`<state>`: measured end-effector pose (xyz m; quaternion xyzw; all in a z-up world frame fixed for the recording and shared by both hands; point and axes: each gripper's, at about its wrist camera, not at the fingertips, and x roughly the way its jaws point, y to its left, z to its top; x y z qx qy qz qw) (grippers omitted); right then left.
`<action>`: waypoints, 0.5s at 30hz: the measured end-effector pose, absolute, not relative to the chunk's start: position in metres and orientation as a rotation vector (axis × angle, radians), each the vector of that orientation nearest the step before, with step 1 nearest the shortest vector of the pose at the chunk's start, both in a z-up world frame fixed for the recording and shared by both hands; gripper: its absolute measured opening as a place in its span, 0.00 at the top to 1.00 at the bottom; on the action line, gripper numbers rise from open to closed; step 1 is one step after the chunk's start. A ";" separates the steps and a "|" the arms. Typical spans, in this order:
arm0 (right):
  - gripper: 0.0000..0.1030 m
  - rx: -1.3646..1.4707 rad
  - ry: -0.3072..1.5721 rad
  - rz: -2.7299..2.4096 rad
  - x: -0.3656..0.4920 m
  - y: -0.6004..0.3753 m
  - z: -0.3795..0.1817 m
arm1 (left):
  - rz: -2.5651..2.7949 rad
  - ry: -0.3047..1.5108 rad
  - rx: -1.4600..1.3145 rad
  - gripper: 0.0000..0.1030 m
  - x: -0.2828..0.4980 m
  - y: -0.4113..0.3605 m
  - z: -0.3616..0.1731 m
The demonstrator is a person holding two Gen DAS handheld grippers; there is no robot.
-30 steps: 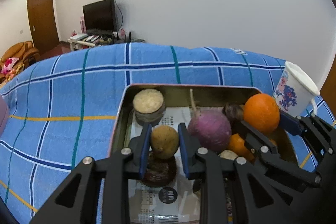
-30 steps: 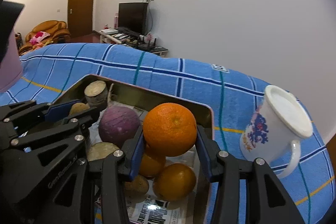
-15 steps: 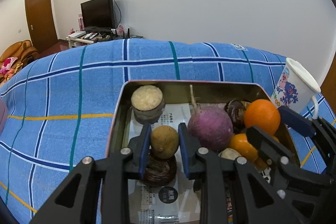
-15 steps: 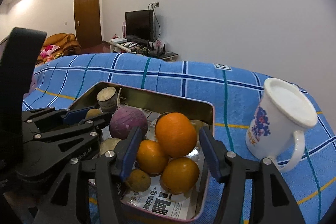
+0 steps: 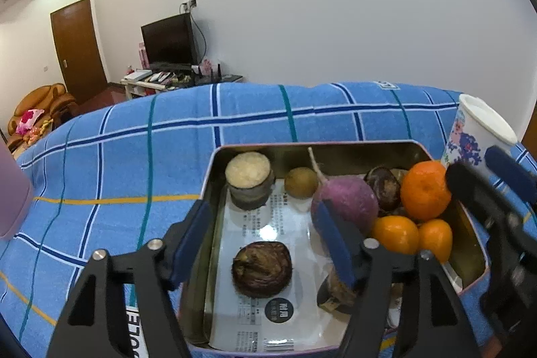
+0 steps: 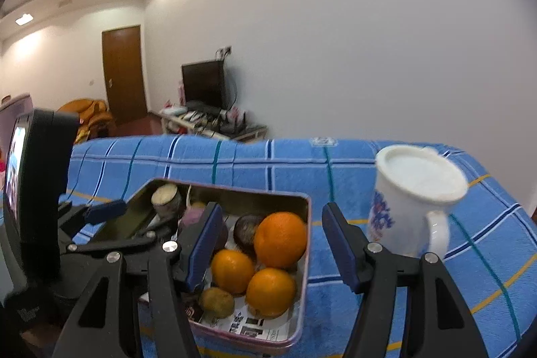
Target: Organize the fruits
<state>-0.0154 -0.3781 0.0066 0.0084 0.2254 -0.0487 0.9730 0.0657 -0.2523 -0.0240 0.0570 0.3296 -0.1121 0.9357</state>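
A metal tray lined with printed paper holds the fruit. My left gripper hangs over its near end, its jaws opening with nothing gripped; a dark round fruit lies below the gap. A brown kiwi rests by the far wall beside a purple radish and a cut root. My right gripper is also opening. Past its gap, untouched, one orange sits atop two other oranges.
A white mug with a blue pattern stands just right of the tray on the blue checked cloth. A second kiwi lies at the tray's near end. A pink object sits at the far left.
The left gripper let go of the kiwi, which now lies by the tray's far wall. The right gripper released the orange onto the pile, widened and drew back upward.
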 end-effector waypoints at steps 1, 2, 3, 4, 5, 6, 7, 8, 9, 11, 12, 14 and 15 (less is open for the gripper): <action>0.33 0.016 0.436 -0.112 -0.018 -0.378 0.008 | -0.233 0.668 0.118 0.27 0.065 -0.252 -0.023; 0.30 0.016 0.419 -0.124 -0.020 -0.379 0.010 | -0.246 0.657 0.121 0.19 0.062 -0.254 -0.022; 0.27 0.019 0.389 -0.142 -0.023 -0.380 0.012 | -0.247 0.643 0.126 0.04 0.058 -0.254 -0.020; 0.26 0.022 0.366 -0.154 -0.026 -0.380 0.014 | -0.229 0.612 0.133 0.00 0.053 -0.255 -0.018; 0.26 0.024 0.343 -0.165 -0.029 -0.380 0.016 | -0.218 0.577 0.132 0.00 0.047 -0.254 -0.015; 0.24 0.026 0.309 -0.181 -0.032 -0.380 0.018 | -0.222 0.536 0.128 0.00 0.041 -0.253 -0.012; 0.19 0.027 0.291 -0.193 -0.034 -0.381 0.020 | -0.230 0.508 0.128 0.00 0.037 -0.253 -0.009; 0.18 0.025 0.268 -0.209 -0.036 -0.380 0.021 | -0.232 0.482 0.134 0.00 0.032 -0.253 -0.007; 0.16 0.025 0.257 -0.215 -0.038 -0.381 0.022 | -0.225 0.465 0.143 0.00 0.028 -0.254 -0.005; 0.16 0.037 0.226 -0.208 -0.044 -0.380 0.024 | -0.216 0.442 0.141 0.00 0.022 -0.251 -0.003; 0.16 0.047 0.214 -0.199 -0.045 -0.382 0.025 | -0.212 0.435 0.134 0.00 0.021 -0.248 -0.003; 0.16 0.066 0.202 -0.186 -0.047 -0.381 0.026 | -0.197 0.430 0.108 0.00 0.018 -0.242 -0.003; 0.16 0.064 0.200 -0.183 -0.048 -0.379 0.026 | -0.191 0.431 0.097 0.00 0.015 -0.239 -0.003</action>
